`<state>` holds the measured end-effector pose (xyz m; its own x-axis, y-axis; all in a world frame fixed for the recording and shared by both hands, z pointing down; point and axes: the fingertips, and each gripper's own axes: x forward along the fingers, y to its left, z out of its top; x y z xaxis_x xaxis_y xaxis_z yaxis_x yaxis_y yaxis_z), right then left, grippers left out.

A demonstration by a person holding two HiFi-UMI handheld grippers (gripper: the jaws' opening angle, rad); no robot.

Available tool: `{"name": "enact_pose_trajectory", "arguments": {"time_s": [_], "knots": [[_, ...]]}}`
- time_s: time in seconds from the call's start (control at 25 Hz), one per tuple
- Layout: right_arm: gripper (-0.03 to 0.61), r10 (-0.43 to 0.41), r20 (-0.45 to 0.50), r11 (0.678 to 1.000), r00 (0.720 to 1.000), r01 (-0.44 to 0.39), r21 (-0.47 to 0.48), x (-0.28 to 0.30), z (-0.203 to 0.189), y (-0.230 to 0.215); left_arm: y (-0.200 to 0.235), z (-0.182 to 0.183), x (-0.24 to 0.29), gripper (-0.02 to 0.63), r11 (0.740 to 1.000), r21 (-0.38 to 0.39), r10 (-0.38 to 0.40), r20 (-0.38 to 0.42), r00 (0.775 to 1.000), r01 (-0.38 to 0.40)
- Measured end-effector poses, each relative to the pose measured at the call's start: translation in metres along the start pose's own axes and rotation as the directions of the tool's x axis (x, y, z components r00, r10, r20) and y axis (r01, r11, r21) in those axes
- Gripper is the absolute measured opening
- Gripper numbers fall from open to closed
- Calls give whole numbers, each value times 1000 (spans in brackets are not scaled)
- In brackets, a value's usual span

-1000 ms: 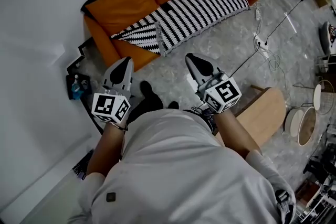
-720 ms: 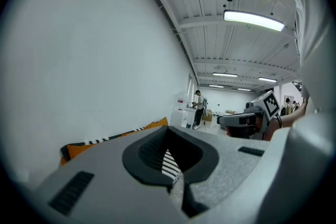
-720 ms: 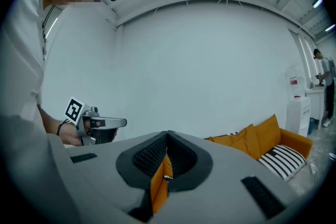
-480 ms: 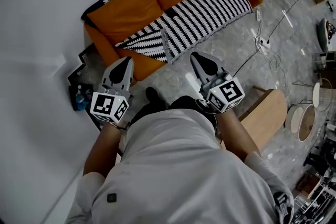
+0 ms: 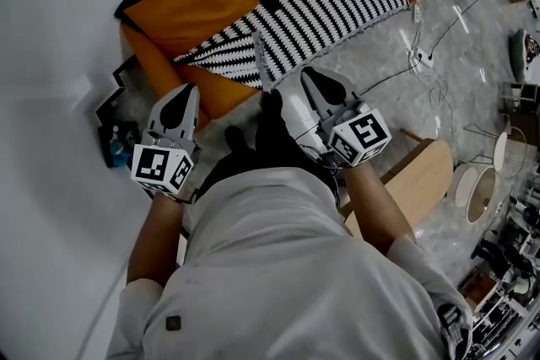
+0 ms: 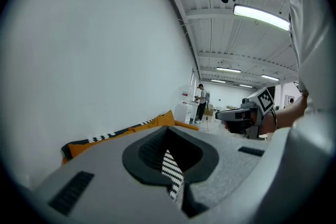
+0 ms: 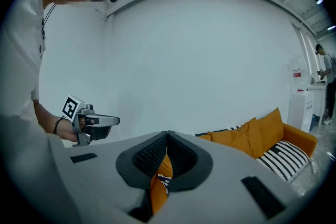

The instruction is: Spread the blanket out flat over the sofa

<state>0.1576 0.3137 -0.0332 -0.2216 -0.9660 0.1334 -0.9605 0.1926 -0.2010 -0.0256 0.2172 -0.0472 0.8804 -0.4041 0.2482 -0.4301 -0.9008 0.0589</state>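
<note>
**Approach closing on the sofa; blanket not yet handled**

I am seeing both tools sitting nearer the orange sofa (image 5: 190, 0) than a second ago. Its front edge is now lying just beyond their tips, and a dark shoe is stepping forward between them.

The left tool (image 5: 183, 91) and the right tool (image 5: 312, 78) are both riding with jaws pressed together, pinching nothing.

The black-and-white striped blanket (image 5: 325, 11) is lying on the seat, reaching toward the right end. Its left part is doubled over, leaving the left of the seat bare. I am judging that the walk-up is nearly over and the spreading has not begun.

Limits on what I am seeing:
- A striped strip is showing behind the backrest, and I cannot tell whether it belongs to the same blanket.
- The torso is hiding the floor just below the camera.
- Each tool's own view is giving only a sliver past the closed jaws: stripes on the left, orange on the right.
</note>
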Motion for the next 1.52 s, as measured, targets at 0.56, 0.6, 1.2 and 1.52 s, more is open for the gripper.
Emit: {"name": "enact_pose_trajectory", "arguments": {"time_s": [0.56,0.6,1.2,1.52], "knots": [[29,176,-120,984,977,-171,47,110,-46,-109,29,-24,127,9,991,-68,107,-81,991,-112],[29,195,-127,980,973,-189,58,119,-52,-115,33,-28,136,9,990,-74,112,-93,989,-119],[121,342,-332,938,879,-340,64,234,-187,-192,106,-123,253,9,972,-131,171,-190,967,-197],[140,371,-428,919,824,-393,40,292,-281,-202,135,-218,272,9,961,-147,190,-268,944,-235]]}}
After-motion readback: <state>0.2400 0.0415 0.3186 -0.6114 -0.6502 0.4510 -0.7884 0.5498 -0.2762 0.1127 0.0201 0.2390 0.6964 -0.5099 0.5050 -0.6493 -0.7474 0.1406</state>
